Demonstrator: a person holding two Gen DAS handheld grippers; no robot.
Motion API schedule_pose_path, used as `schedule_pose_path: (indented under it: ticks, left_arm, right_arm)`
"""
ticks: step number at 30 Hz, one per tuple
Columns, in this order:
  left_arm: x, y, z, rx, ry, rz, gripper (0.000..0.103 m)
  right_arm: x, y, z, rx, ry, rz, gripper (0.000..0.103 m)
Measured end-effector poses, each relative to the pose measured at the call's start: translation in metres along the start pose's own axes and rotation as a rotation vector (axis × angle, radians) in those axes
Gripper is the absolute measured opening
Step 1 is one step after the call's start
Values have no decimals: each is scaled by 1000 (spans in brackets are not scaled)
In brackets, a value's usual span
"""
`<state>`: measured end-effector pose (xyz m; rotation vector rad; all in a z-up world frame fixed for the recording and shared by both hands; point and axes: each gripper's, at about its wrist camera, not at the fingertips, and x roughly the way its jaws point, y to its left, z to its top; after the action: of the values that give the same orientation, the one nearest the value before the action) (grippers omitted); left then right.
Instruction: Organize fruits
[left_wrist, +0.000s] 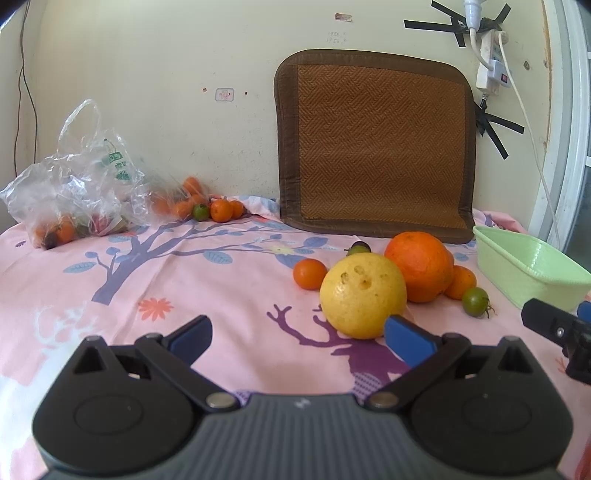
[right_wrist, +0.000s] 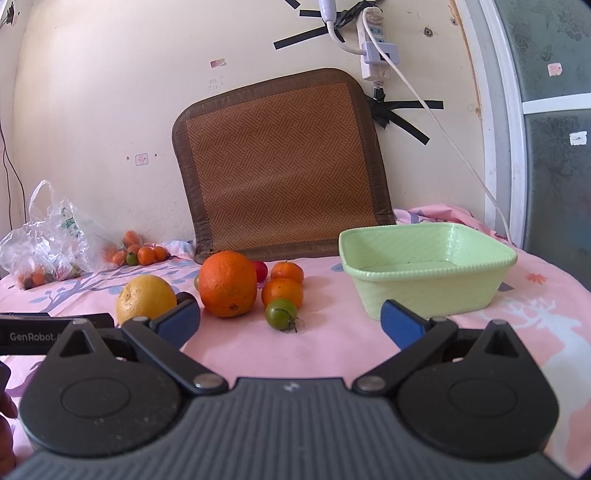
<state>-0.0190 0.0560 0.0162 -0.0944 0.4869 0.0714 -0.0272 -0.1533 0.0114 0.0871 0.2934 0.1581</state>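
A yellow citrus (left_wrist: 363, 295) (right_wrist: 145, 298), a big orange (left_wrist: 419, 265) (right_wrist: 228, 283), small tangerines (left_wrist: 309, 273) (right_wrist: 282, 291), a green tomato (left_wrist: 475, 301) (right_wrist: 281, 313) and a red fruit (right_wrist: 261, 270) lie on the pink cloth. An empty green basket (left_wrist: 528, 264) (right_wrist: 424, 275) stands to their right. My left gripper (left_wrist: 299, 338) is open and empty, just in front of the yellow citrus. My right gripper (right_wrist: 291, 321) is open and empty, in front of the green tomato; it also shows in the left wrist view (left_wrist: 557, 328).
A clear plastic bag (left_wrist: 77, 184) (right_wrist: 48, 243) with more fruit sits at the back left, with loose tangerines (left_wrist: 221, 209) (right_wrist: 146, 255) beside it. A woven brown mat (left_wrist: 375, 147) (right_wrist: 280, 166) leans on the wall. Cables hang at the right.
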Motion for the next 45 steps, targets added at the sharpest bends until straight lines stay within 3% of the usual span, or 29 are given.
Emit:
schedule_pose_path:
  ticks: [17, 25, 30, 36, 41, 43, 45]
  left_arm:
    - [3, -1, 1, 8, 20, 12, 103]
    - [15, 8, 4, -26, 96, -1, 103]
    - [23, 17, 7, -64, 142, -28, 103]
    - [22, 18, 13, -25, 133, -38, 103]
    - [10, 29, 26, 0, 80, -159, 103]
    - [8, 33, 31, -6, 70, -224, 101]
    - [11, 34, 36, -6, 76, -279, 92]
  right_arm:
    - [0, -2, 1, -2, 5, 17, 103]
    - [4, 1, 3, -30, 50, 52, 102]
    - [9, 2, 11, -23, 87, 94, 96]
    - [14, 16, 24, -89, 81, 142, 81]
    - [23, 33, 26, -176, 112, 213, 59]
    - [27, 40, 25, -212, 123, 237, 56]
    - [32, 47, 25, -238, 137, 265, 55]
